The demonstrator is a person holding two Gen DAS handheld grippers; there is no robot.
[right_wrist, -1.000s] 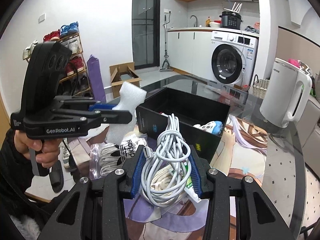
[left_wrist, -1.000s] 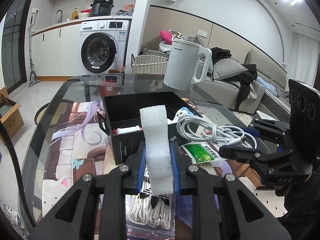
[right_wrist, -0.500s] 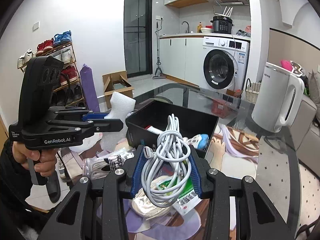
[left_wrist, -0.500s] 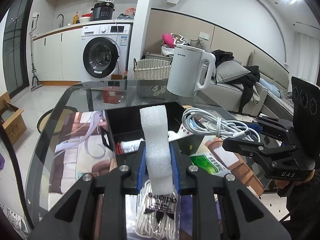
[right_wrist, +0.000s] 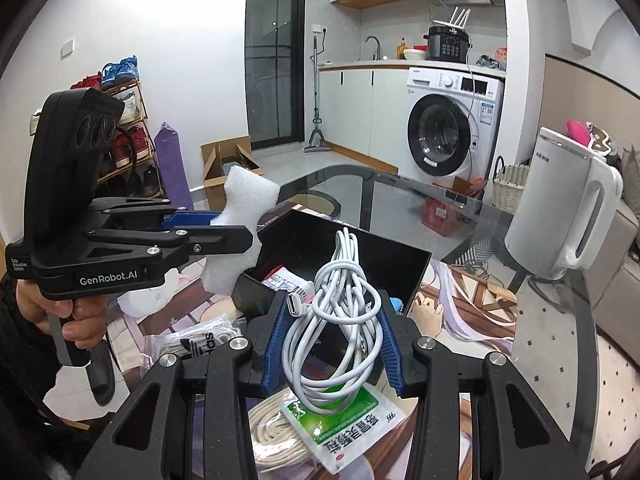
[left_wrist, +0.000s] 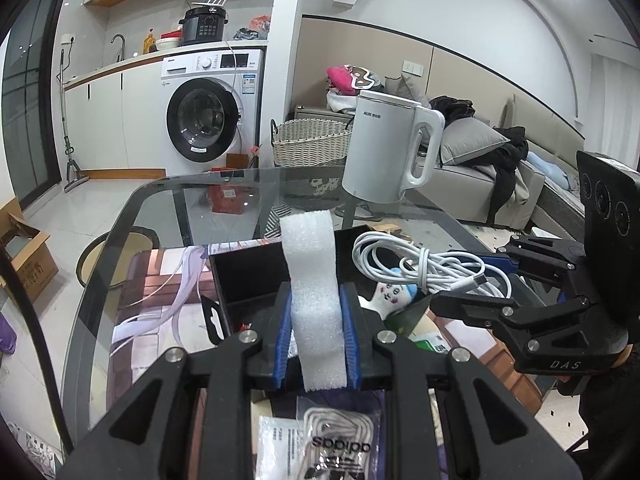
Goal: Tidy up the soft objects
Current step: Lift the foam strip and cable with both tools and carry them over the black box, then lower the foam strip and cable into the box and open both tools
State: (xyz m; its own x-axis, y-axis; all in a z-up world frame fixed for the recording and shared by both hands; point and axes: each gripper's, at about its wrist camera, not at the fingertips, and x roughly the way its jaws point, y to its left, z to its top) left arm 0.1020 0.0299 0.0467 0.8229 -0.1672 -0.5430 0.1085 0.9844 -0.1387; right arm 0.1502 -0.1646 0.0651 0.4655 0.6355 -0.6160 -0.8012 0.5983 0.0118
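Above the black box, foam strip stands upright; cable hangs lengthwise.

The right claw fills the lower centre, its blue pads clamped on a coiled white charging cable with a silver plug end at its ten o'clock. Beyond it, at twelve o'clock, sits an open black rectangular box on the glass bench. At nine o'clock the left claw, held by a hand, pinches a white foam block just beside the box's near-left corner. At six o'clock lie a green-and-white sachet and a coil of cream rope. A tall white electric kettle stands at two o'clock.
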